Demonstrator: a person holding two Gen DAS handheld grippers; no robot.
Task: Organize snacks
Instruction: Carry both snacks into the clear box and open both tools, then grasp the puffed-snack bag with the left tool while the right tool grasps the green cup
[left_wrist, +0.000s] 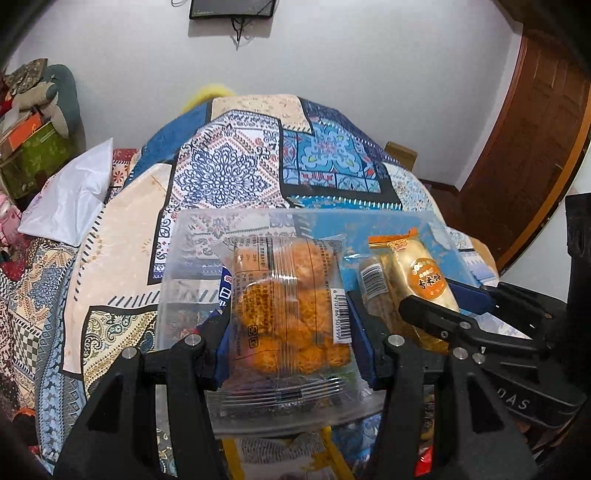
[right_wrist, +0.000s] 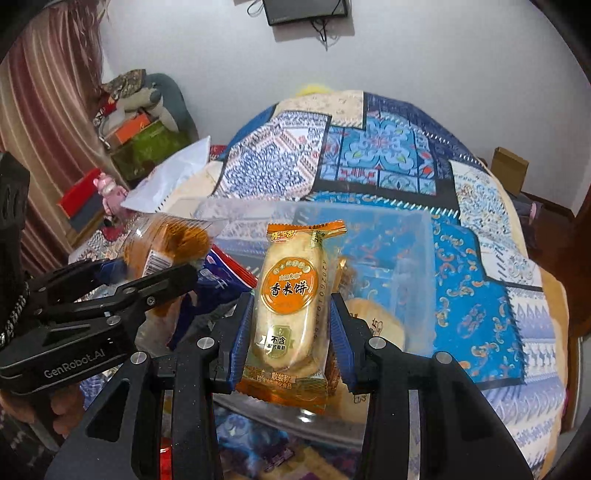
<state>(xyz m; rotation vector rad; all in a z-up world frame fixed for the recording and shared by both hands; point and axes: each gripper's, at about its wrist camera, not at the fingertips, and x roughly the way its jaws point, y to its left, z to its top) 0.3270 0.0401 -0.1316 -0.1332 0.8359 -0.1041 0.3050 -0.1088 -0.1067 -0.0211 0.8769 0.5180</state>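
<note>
My left gripper is shut on a clear packet of golden fried snack pieces, its blue pads pressing both sides. That packet and the left gripper also show at the left of the right wrist view. My right gripper is shut on an orange-labelled rice cracker packet, held upright; the same packet and the right gripper appear at the right of the left wrist view. Both packets hang over a clear plastic bin standing on a patchwork bedspread. A round cracker lies in the bin.
A blue-and-red snack packet sits in the bin's left part. More packets lie below the grippers. A white plastic bag rests on the bed's left side, with boxes and soft toys beyond. A wooden door stands right.
</note>
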